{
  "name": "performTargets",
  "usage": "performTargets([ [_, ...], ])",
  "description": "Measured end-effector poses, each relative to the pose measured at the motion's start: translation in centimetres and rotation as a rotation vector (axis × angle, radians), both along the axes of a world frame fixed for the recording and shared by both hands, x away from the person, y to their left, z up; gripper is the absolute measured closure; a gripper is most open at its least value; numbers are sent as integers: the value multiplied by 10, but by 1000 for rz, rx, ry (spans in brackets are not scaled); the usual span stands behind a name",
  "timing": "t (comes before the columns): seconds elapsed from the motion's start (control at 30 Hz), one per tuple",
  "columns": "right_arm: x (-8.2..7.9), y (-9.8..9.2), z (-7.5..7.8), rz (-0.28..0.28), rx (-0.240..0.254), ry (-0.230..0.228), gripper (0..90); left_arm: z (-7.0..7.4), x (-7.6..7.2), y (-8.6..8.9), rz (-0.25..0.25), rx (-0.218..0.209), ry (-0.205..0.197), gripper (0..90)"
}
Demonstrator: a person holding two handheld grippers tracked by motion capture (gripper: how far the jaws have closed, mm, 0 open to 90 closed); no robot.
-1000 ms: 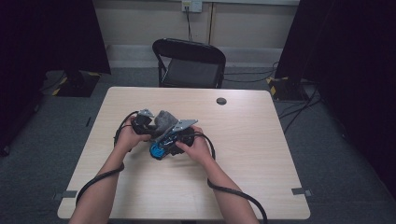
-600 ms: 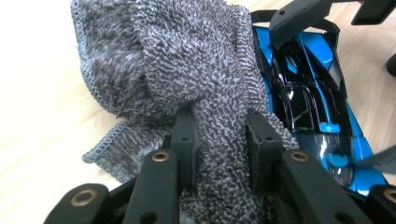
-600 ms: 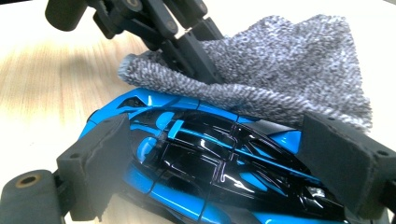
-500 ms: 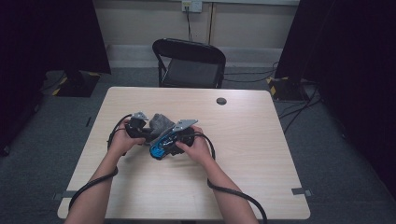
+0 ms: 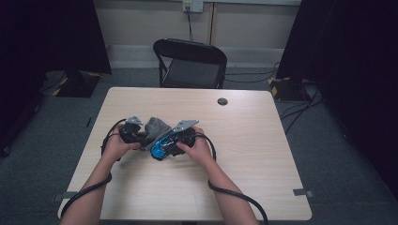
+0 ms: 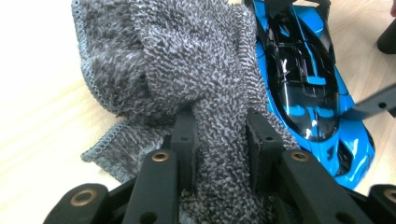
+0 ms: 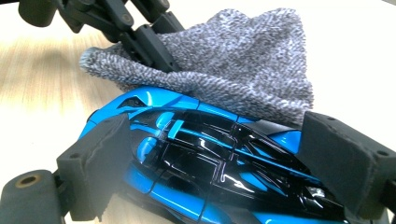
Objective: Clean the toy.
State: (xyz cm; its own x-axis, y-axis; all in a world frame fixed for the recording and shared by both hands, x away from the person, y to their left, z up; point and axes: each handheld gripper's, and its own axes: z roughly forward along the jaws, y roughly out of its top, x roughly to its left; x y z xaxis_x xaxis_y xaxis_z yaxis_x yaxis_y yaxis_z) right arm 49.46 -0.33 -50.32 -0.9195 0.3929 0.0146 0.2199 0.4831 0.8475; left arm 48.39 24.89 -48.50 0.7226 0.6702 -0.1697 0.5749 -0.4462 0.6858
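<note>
Jaws of the left gripper (image 6: 219, 140) pinch the cloth (image 6: 187, 65), the right gripper (image 7: 215, 163) clamps the car (image 7: 210, 163), mid-counter (image 5: 263, 140), edges well apart.

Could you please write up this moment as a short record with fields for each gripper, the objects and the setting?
left gripper: shut on grey cloth
right gripper: jaws on both sides of blue toy car, holding it
cloth position: draped against the car's side
surface: light wooden table
background: black folding chair behind the table
</note>
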Motion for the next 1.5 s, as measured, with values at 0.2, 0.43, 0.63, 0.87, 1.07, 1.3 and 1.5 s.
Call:
performTargets([
  [0.2,-1,0,0,-1,-1,-3,98,0,-10,7,17,-6,2,687],
  [0.43,-2,0,0,0,-3,-7,98,0,-25,14,35,-5,4,685],
  [0.63,-2,0,0,0,-3,-7,98,0,-35,19,38,-15,0,683],
  [0.87,-2,0,0,0,-3,-8,98,0,-45,23,36,-20,1,683],
  [1.07,-2,1,0,2,-5,-10,98,0,-53,27,37,-24,1,682],
  [1.3,-2,1,0,3,-5,-11,97,0,-63,33,43,-37,17,682],
  [1.5,-2,1,0,3,-5,-11,97,2,-73,36,36,-27,26,681],
])
